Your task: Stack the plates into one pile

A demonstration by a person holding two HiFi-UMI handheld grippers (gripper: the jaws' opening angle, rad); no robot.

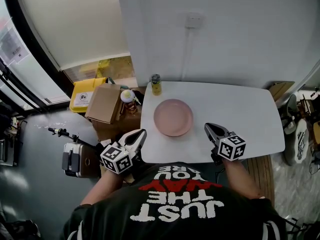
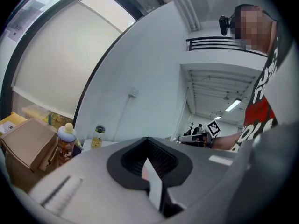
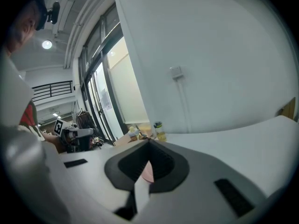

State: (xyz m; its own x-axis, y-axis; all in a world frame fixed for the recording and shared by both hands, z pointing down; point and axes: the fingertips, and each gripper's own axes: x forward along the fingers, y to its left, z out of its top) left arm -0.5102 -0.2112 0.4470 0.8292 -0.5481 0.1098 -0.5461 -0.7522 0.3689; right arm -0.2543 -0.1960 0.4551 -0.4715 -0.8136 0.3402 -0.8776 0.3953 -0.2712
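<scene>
1. Fingers. My left gripper (image 1: 141, 133) had both jaws pressed flat together, nothing between them. My right gripper (image 1: 208, 127) was the same: jaws together, empty. Each had a grey moulded body w/ black ribbed pads around a dark recess. Each also carried a cube w/ black-and-white square markers.

2. Position. Left gripper sat at the table's front-left corner, tips pointing toward the plate. Right gripper sat over the front edge, to the plate's right. Neither touched the plate.

3. Task item. The plate (image 1: 173, 117) was round, pale pink, smooth and matte, w/ a shallow raised rim. It lay left of centre on the table (image 1: 235, 109). Could not tell from above whether more than one was stacked there.

4. Table. White, smooth top w/ rounded corners.

5. Other items. A small bottle (image 1: 156, 84), yellowish w/ a dark cap, stood at the back-left corner, apart from the plate. Its label was too small to read. Off the table's left side stood a brown cardboard box (image 1: 103, 103), and beyond that a yellow plastic bin (image 1: 85, 95).

6. Writing. My black shirt (image 1: 175, 204) read "JUST THE WAY YOU ARE" in white and red, upside down in the head view.
</scene>
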